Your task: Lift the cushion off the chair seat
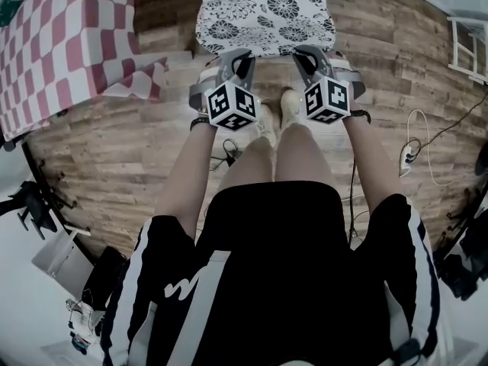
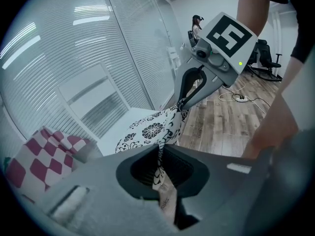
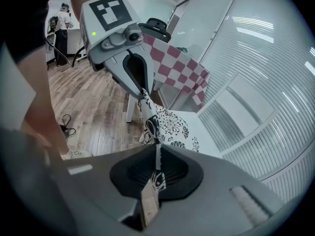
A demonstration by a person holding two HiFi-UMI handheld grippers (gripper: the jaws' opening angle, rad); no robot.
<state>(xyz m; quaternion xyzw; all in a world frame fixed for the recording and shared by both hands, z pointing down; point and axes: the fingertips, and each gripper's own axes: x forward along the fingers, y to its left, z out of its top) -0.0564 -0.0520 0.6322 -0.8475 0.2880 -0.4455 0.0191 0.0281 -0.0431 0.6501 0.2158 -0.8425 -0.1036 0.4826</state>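
Observation:
The cushion (image 1: 263, 14), white with black flower print, lies at the top of the head view on a white chair seat (image 2: 118, 129). My left gripper (image 1: 235, 55) is shut on its near left edge. In the left gripper view the printed fabric (image 2: 158, 132) runs up out of the closed jaws. My right gripper (image 1: 306, 53) is shut on the near right edge; the cloth (image 3: 153, 124) stands pinched between its jaws too. The held edge is pulled up into a taut fold between the two grippers, while the far part still rests on the seat (image 3: 209, 132).
A red-and-white checked cloth (image 1: 69, 44) covers furniture at the left, close to the chair. A white frame (image 1: 469, 48) stands at the right, with cables and a power strip (image 1: 408, 155) on the wood floor. A person (image 2: 197, 26) stands far off, near an office chair (image 2: 268, 58).

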